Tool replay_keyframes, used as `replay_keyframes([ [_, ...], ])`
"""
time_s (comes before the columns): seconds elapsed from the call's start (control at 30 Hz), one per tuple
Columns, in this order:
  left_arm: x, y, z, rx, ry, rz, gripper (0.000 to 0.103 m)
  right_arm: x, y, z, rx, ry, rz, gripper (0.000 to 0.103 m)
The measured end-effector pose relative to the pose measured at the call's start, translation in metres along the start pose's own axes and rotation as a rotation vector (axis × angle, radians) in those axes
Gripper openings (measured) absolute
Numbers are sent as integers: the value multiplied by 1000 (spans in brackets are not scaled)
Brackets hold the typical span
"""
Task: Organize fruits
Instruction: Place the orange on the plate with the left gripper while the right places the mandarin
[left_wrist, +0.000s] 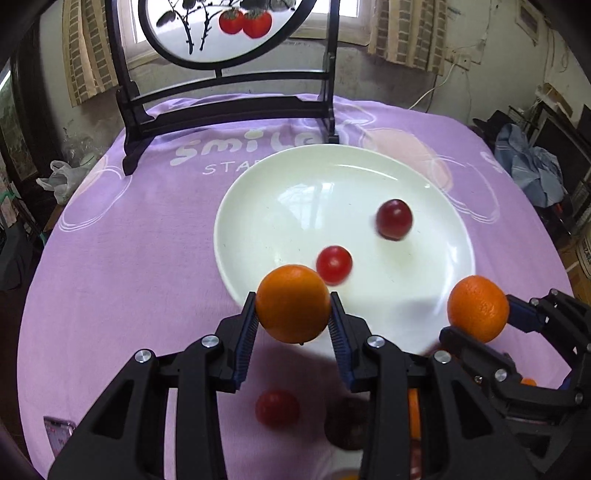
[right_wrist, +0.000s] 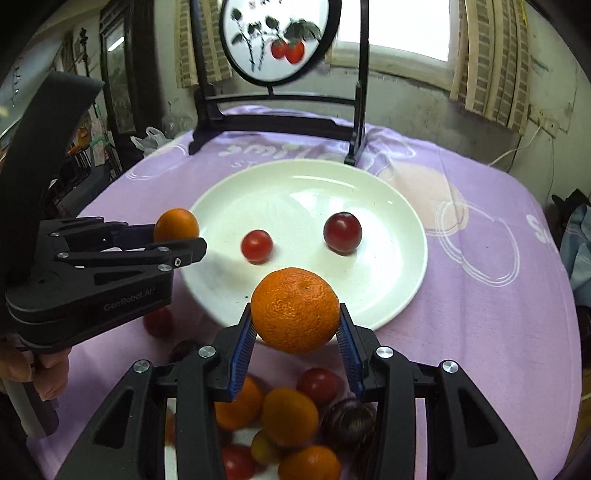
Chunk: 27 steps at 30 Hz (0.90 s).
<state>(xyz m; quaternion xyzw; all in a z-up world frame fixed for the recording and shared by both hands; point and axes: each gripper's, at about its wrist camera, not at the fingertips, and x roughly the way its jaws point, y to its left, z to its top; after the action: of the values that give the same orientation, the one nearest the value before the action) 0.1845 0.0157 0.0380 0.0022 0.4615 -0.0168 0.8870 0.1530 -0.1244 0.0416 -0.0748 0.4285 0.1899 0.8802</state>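
My left gripper is shut on a smooth orange and holds it above the near rim of the white plate. My right gripper is shut on a bumpy orange above the plate's near edge. Each gripper shows in the other view: the right gripper with its orange, the left gripper with its orange. On the plate lie a red cherry tomato and a dark red grape.
A pile of loose fruit, with oranges, tomatoes and dark grapes, lies on the purple tablecloth below the grippers. A black-framed ornamental screen stands behind the plate. A phone-like object lies near the left front edge.
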Motion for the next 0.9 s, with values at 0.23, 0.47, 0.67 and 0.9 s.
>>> replay_keyframes([
  [0.23,44,-3,21,-12,46,50,38,34,-9,11,19,71,7,45],
  [0.47,14,-7,19,-55,-47,37,68,26,-19,7,61,45,21,48],
  [0.67,-23,-21,6,-19,-90,27,72,-6,-25,3,97,-20,28,48],
  [0.9,-75,-27,-28,14,-164,10,80,-59,-15,-26,57,-106,8,64],
])
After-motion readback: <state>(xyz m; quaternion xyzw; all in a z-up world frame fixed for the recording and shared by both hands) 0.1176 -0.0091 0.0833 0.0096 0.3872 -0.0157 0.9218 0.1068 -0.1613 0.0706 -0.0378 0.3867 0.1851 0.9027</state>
